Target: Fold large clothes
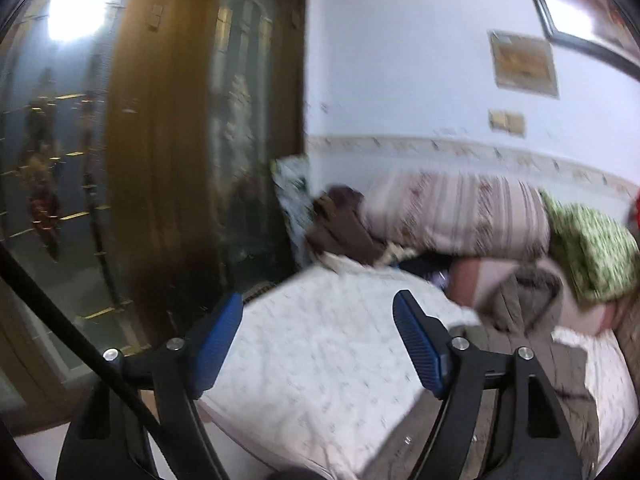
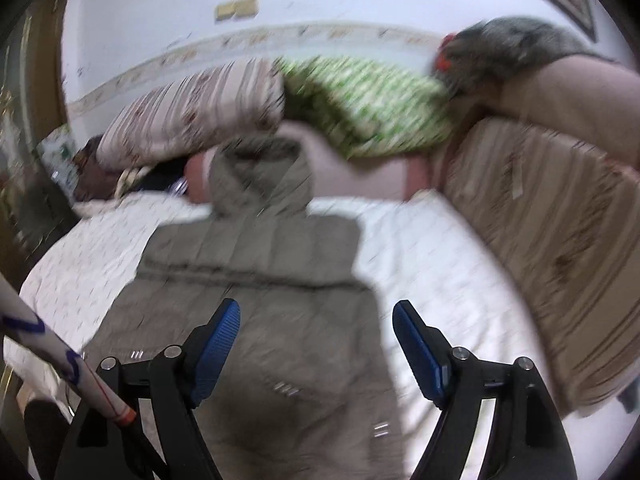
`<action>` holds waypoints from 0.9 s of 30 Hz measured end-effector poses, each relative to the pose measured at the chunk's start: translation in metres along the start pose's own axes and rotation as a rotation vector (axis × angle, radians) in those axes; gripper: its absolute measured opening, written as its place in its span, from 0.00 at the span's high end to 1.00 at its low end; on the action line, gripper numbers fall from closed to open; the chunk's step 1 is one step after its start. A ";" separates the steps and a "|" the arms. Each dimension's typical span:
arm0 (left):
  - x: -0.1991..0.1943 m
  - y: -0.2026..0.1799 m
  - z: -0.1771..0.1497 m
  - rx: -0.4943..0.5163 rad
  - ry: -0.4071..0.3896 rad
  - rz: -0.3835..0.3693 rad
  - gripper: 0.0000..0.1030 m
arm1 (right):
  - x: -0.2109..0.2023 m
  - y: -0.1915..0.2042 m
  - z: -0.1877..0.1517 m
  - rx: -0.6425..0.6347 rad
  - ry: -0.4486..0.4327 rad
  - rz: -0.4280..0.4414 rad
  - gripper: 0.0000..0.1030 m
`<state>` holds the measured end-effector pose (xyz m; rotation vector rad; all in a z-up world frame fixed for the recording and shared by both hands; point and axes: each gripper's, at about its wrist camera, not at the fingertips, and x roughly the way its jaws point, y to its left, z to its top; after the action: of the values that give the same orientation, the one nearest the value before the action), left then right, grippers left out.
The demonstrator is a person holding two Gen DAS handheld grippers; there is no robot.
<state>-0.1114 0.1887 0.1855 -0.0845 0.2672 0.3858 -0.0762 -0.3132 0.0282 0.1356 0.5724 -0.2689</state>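
Left wrist view: The left gripper (image 1: 318,334) has its two blue-padded fingers (image 1: 218,338) spread wide apart, with nothing between them. It is raised above the near left part of a bed covered by a white patterned sheet (image 1: 320,356). The olive-grey padded jacket (image 1: 516,308) lies on the sheet to the right of the gripper; part of it passes under the right finger, and its hood end points toward the head of the bed. At the head of the bed lie a striped rolled quilt (image 1: 460,208), a green patterned blanket (image 1: 592,248) to its right, and a brown garment (image 1: 344,224) to its left. A wooden wardrobe with glass doors (image 1: 160,140) stands to the left of the bed. The picture is motion-blurred.

Right wrist view: The right gripper (image 2: 316,334) also has its fingers (image 2: 418,348) spread wide and grips nothing. It is positioned above the lower part of the jacket (image 2: 256,264), which lies flat and lengthwise along the middle of the sheet (image 2: 432,264), hood (image 2: 260,176) at the far end, touching the pink pillow (image 2: 360,176). The striped quilt (image 2: 192,112) and the green blanket (image 2: 360,104) lie beyond the hood. A padded striped headboard (image 2: 540,240) borders the bed on the right. Contact between the fingers and the jacket cannot be determined because of blur.
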 end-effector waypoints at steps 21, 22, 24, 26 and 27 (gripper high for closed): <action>0.144 -0.152 -0.099 0.204 0.344 -0.210 0.23 | 0.116 0.053 0.005 -0.084 0.198 -0.035 0.12; 0.156 -0.166 -0.104 0.216 0.358 -0.228 0.23 | 0.124 0.058 0.006 -0.092 0.208 -0.036 0.12; 0.181 -0.191 -0.113 0.241 0.384 -0.261 0.23 | 0.145 0.069 0.011 -0.099 0.231 -0.029 0.12; 0.206 -0.215 -0.123 0.265 0.409 -0.278 0.23 | 0.169 0.082 0.018 -0.102 0.248 -0.021 0.12; 0.218 -0.224 -0.127 0.272 0.421 -0.285 0.23 | 0.185 0.090 0.023 -0.103 0.257 -0.017 0.12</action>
<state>0.1378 0.0434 0.0104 0.0650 0.7113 0.0410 0.1106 -0.2714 -0.0502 0.0655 0.8418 -0.2388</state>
